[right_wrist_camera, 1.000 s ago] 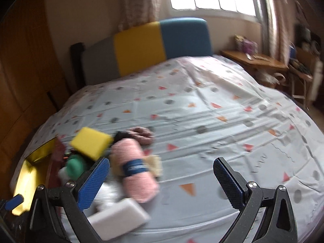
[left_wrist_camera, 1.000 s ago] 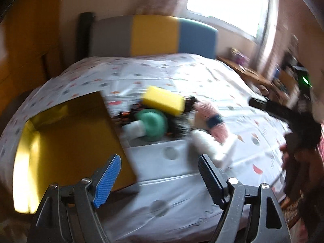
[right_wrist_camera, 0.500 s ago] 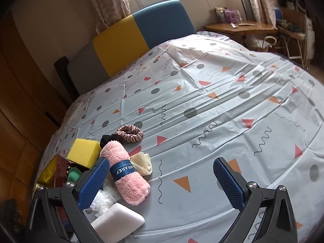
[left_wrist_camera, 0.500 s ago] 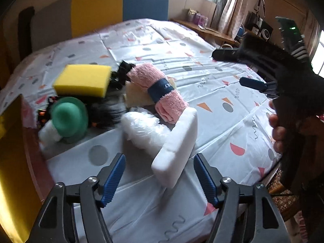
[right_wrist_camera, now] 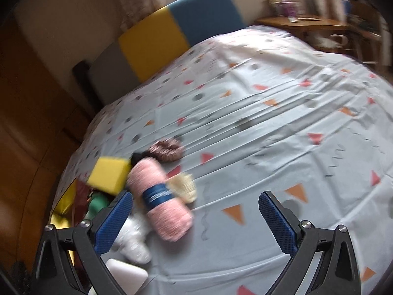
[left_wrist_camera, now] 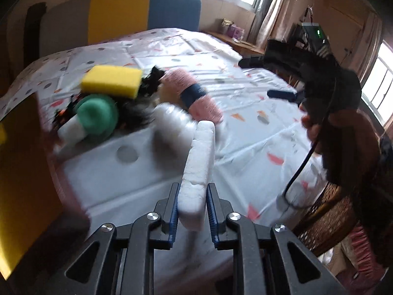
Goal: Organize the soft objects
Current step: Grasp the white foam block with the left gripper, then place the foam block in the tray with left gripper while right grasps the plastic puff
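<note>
Both blue-padded fingers of the left gripper (left_wrist_camera: 191, 215) press against the near end of a white foam block (left_wrist_camera: 199, 169), which stands on edge and points away toward 12 o'clock over the patterned bed sheet (left_wrist_camera: 245, 147). At 11 o'clock beyond it lie a white plastic-wrapped bundle (left_wrist_camera: 169, 118), a pink rolled towel (left_wrist_camera: 194, 95) with a dark blue band, a yellow sponge (left_wrist_camera: 111, 81) and a green round object (left_wrist_camera: 97, 115), all blurred. The right gripper (right_wrist_camera: 196, 221) hangs above the sheet with its jaws wide apart and nothing between them; the pink towel lies just beyond its left finger, at 10 o'clock.
</note>
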Demonstrator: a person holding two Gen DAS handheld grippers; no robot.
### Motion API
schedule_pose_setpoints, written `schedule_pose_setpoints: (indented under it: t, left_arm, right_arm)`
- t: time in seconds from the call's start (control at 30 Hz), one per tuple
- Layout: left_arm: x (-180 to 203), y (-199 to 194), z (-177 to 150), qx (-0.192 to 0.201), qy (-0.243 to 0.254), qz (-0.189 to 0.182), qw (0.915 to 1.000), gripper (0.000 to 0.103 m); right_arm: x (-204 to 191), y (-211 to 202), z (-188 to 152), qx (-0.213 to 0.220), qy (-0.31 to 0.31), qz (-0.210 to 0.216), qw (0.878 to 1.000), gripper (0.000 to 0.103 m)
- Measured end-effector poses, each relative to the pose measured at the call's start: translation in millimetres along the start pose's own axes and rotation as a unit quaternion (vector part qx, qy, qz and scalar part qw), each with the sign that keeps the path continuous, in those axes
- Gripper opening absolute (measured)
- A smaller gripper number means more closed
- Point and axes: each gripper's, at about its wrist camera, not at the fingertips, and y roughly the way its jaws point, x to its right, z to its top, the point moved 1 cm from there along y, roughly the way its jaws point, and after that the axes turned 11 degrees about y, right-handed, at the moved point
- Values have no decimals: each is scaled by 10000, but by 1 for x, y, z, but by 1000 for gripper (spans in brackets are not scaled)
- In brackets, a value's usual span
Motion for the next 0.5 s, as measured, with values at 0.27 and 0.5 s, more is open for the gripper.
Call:
schedule_pose_setpoints:
  t: [0.27, 0.5]
  left_arm:
    - [-10, -4, -16, -44, -110, 108, 9999, 22]
    - [-7, 10, -17, -197, -36, 83, 9998, 26]
  right_arm:
    - [-61, 26, -47, -1157, -1267, 818, 9818, 97]
    - [-84, 75, -73, -1752, -1697, 360, 9691, 81]
